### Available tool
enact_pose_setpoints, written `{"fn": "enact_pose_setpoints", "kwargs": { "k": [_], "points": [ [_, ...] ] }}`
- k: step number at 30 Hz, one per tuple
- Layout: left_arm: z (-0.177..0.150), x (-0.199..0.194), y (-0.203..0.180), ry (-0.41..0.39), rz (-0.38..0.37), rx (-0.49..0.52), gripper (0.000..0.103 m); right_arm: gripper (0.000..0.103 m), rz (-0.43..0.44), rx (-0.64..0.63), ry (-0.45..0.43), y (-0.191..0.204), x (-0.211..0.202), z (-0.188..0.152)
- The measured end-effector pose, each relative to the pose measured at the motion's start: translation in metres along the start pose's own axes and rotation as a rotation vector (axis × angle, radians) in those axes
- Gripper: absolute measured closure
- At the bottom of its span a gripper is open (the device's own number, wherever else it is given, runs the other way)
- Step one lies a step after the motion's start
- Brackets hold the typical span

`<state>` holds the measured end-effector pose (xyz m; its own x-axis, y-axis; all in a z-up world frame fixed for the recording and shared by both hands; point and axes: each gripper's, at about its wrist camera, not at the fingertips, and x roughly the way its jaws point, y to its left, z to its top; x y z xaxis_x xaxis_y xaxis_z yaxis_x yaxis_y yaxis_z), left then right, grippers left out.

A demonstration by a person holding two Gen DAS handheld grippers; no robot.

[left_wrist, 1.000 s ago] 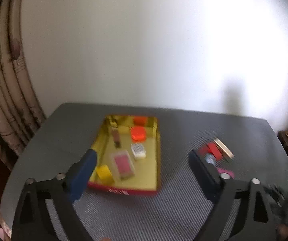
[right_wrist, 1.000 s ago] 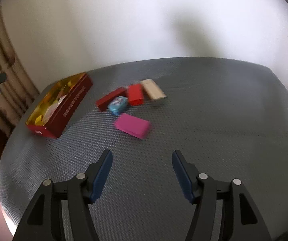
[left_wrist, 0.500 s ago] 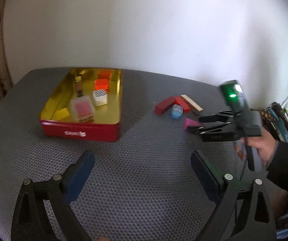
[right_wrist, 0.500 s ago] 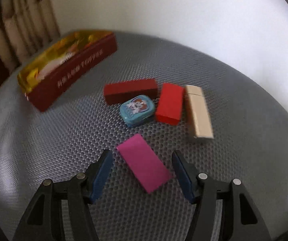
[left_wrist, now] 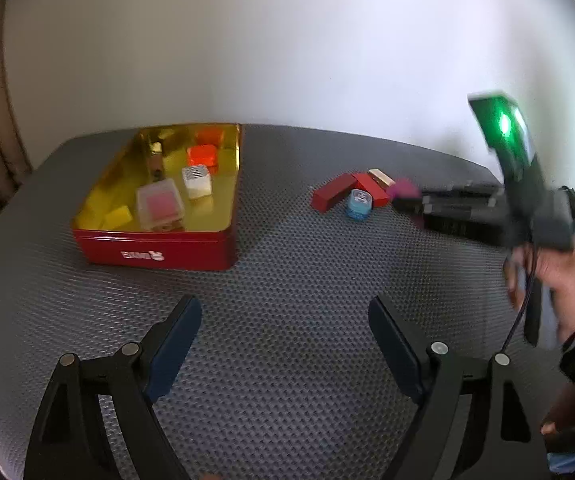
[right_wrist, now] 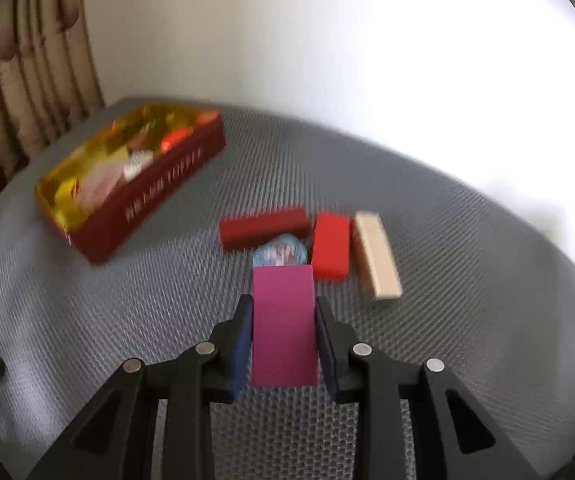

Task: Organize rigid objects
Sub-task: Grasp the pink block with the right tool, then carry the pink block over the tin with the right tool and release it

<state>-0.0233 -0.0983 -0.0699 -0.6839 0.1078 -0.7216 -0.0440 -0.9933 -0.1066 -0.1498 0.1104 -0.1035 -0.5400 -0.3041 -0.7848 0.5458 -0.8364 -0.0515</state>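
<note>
Clamping the magenta block (right_wrist: 283, 324) by its long sides, the right gripper (right_wrist: 283, 330) holds it just in front of the blue tin (right_wrist: 281, 251), between dark red block (right_wrist: 263, 227) and red block (right_wrist: 330, 251); beige block (right_wrist: 377, 261) lies beside. The left gripper (left_wrist: 285, 344), jaws apart and having just narrowed, hangs empty over the grey mat (left_wrist: 295, 272), near the red tin box (left_wrist: 159, 252)

My left camera looks down and forward over the grey desk (left_wrist: 287, 280) from farther back, with the red tin (left_wrist: 159, 246) ahead on the left. My right camera sits close over the magenta block (right_wrist: 283, 328). Both views share the tin and the blocks.
</note>
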Motion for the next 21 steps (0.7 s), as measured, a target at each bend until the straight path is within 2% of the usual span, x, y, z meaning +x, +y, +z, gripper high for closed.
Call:
{"fn": "enact_pose_setpoints", "kwargs": {
  "k": [5,11,17,21],
  "points": [
    [-0.011,-0.016,0.006,-0.024,0.041,0.008,0.020,0.073,-0.094,0.043,-0.055,0.007,-0.033,0.034],
    [-0.021,-0.030,0.017,-0.067,0.078,0.008,0.019,0.073,-0.159,0.045,-0.114,0.031,-0.065,0.068],
    [-0.027,-0.030,0.027,-0.092,0.113,0.016,0.019,0.073,-0.189,0.025,-0.148,0.060,-0.088,0.099],
    [-0.031,-0.028,0.033,-0.107,0.128,0.016,0.019,0.073,-0.194,0.025,-0.161,0.081,-0.084,0.119]
  ]
}}
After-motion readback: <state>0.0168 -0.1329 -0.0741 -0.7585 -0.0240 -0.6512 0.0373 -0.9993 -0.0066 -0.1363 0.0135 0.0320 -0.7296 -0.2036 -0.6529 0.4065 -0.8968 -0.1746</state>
